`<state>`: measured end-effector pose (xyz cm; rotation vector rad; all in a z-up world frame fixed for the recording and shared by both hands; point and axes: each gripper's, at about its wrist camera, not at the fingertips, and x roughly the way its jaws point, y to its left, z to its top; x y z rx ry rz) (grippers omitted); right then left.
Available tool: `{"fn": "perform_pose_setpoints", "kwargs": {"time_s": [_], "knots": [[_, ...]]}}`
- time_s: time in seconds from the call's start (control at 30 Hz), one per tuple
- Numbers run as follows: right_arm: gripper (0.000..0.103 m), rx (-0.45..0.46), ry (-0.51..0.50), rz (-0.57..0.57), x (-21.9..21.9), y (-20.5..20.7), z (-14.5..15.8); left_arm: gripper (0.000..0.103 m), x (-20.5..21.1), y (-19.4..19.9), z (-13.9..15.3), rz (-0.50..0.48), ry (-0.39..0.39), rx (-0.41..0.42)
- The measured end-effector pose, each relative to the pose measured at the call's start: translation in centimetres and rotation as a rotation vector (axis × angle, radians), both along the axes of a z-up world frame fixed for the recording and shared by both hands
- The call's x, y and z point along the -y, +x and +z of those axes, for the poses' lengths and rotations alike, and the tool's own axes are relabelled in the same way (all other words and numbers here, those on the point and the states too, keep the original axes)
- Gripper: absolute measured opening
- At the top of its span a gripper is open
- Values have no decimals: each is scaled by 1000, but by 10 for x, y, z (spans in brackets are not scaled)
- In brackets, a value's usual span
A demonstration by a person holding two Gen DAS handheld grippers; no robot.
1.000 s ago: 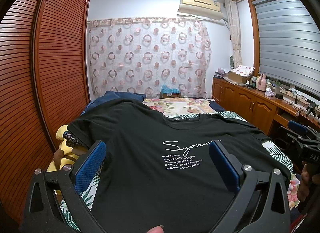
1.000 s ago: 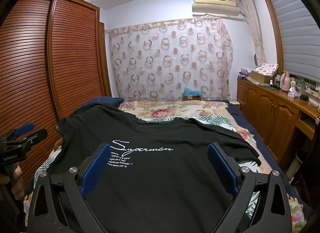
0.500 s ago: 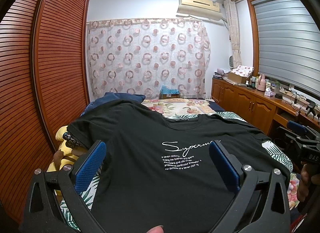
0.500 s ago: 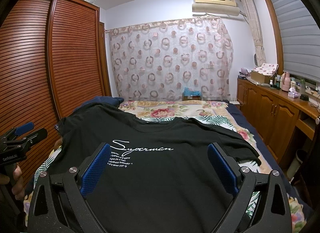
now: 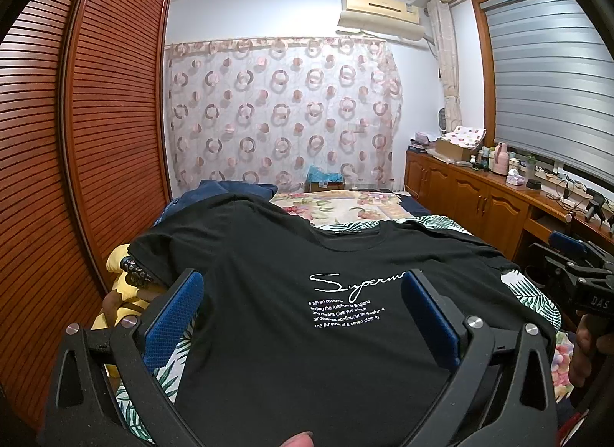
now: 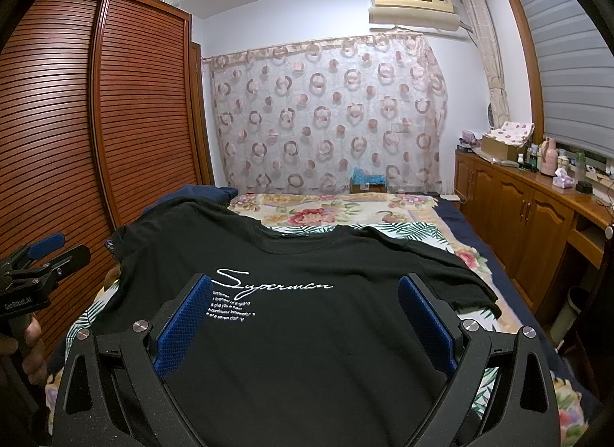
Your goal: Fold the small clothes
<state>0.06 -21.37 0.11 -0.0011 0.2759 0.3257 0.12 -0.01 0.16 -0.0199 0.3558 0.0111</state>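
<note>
A black T-shirt (image 5: 276,262) (image 6: 307,255) with white "Superman" lettering lies spread flat, face up, on the bed, collar toward the far end. My left gripper (image 5: 303,293) hovers above the shirt's near left part, wide open, nothing between its blue pads (image 5: 174,316). My right gripper (image 6: 305,295) hangs over the shirt's near right part, also wide open and holding nothing. Each gripper appears at the edge of the other's view, held by a hand: the right one (image 5: 575,278) and the left one (image 6: 34,266).
The bed (image 6: 345,212) carries a floral and leaf-print cover, with a dark blue pillow (image 5: 230,193) at the far left. A slatted wooden wardrobe (image 5: 76,139) runs along the left. A wooden cabinet (image 6: 537,216) with clutter lines the right wall.
</note>
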Motion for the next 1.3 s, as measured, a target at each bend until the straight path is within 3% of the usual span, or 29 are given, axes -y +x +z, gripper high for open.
{"fn": "perform_pose_setpoints", "kwargs": {"time_s": [1.07,1.3], "knots": [[98,-2,-1,5,-2,0,-1,103,0,0,-1,-1,2,2],[98,-26,7,44,-5,10,-4,103,-6,-1,-1,14,-16,-37]]}}
